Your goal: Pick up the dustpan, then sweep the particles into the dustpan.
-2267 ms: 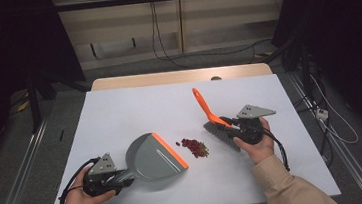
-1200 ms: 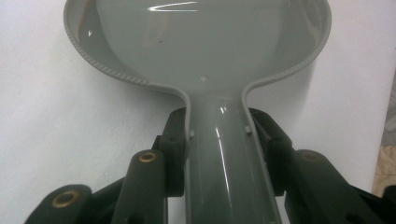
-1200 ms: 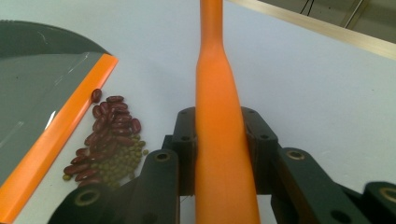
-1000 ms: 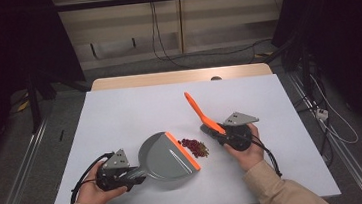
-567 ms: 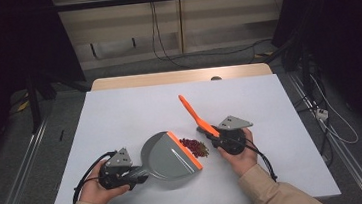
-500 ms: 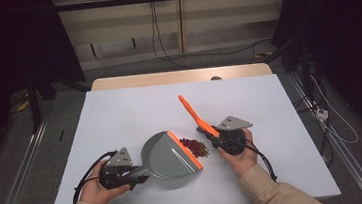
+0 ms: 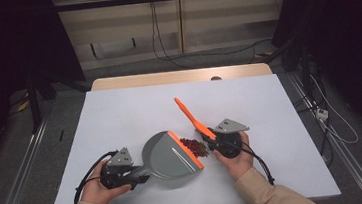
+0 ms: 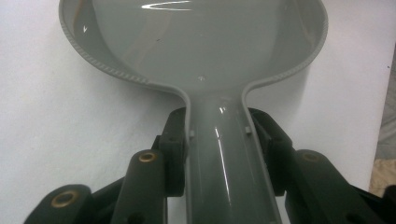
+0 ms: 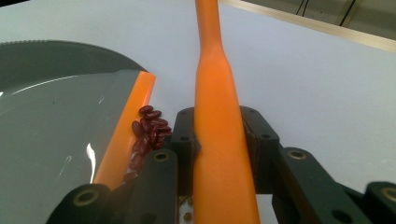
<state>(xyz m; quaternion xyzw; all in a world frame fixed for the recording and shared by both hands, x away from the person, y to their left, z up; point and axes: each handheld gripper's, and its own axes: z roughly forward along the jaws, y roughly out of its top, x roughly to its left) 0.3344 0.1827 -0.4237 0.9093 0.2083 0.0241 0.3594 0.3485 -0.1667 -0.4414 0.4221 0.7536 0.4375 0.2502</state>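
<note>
While my left gripper (image 8: 219, 154) clamps the dustpan (image 7: 170, 156) handle and my right gripper (image 9: 219, 144) grips the brush (image 7: 193, 118), I sweep the beans (image 7: 194, 146) (bunched against the orange lip (image 9: 126, 130)) gently, pan flat on the table (image 7: 120, 113).

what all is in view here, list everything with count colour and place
dustpan: 1, grey with an orange front lip, on the near middle of the table, handle clamped in the left gripper
brush: 1, orange handle, angled up from the right gripper, which grips it, just right of the dustpan lip
beans: a small pile, dark red, on the table against the dustpan's orange lip
table: 1, white top with a wood strip at the far edge
cables: several, black, on the floor and wall behind the table
left gripper: 1, black, shut on the dustpan handle
right gripper: 1, black, shut on the brush handle
hands: 2, beige sleeves, at the near edge
</note>
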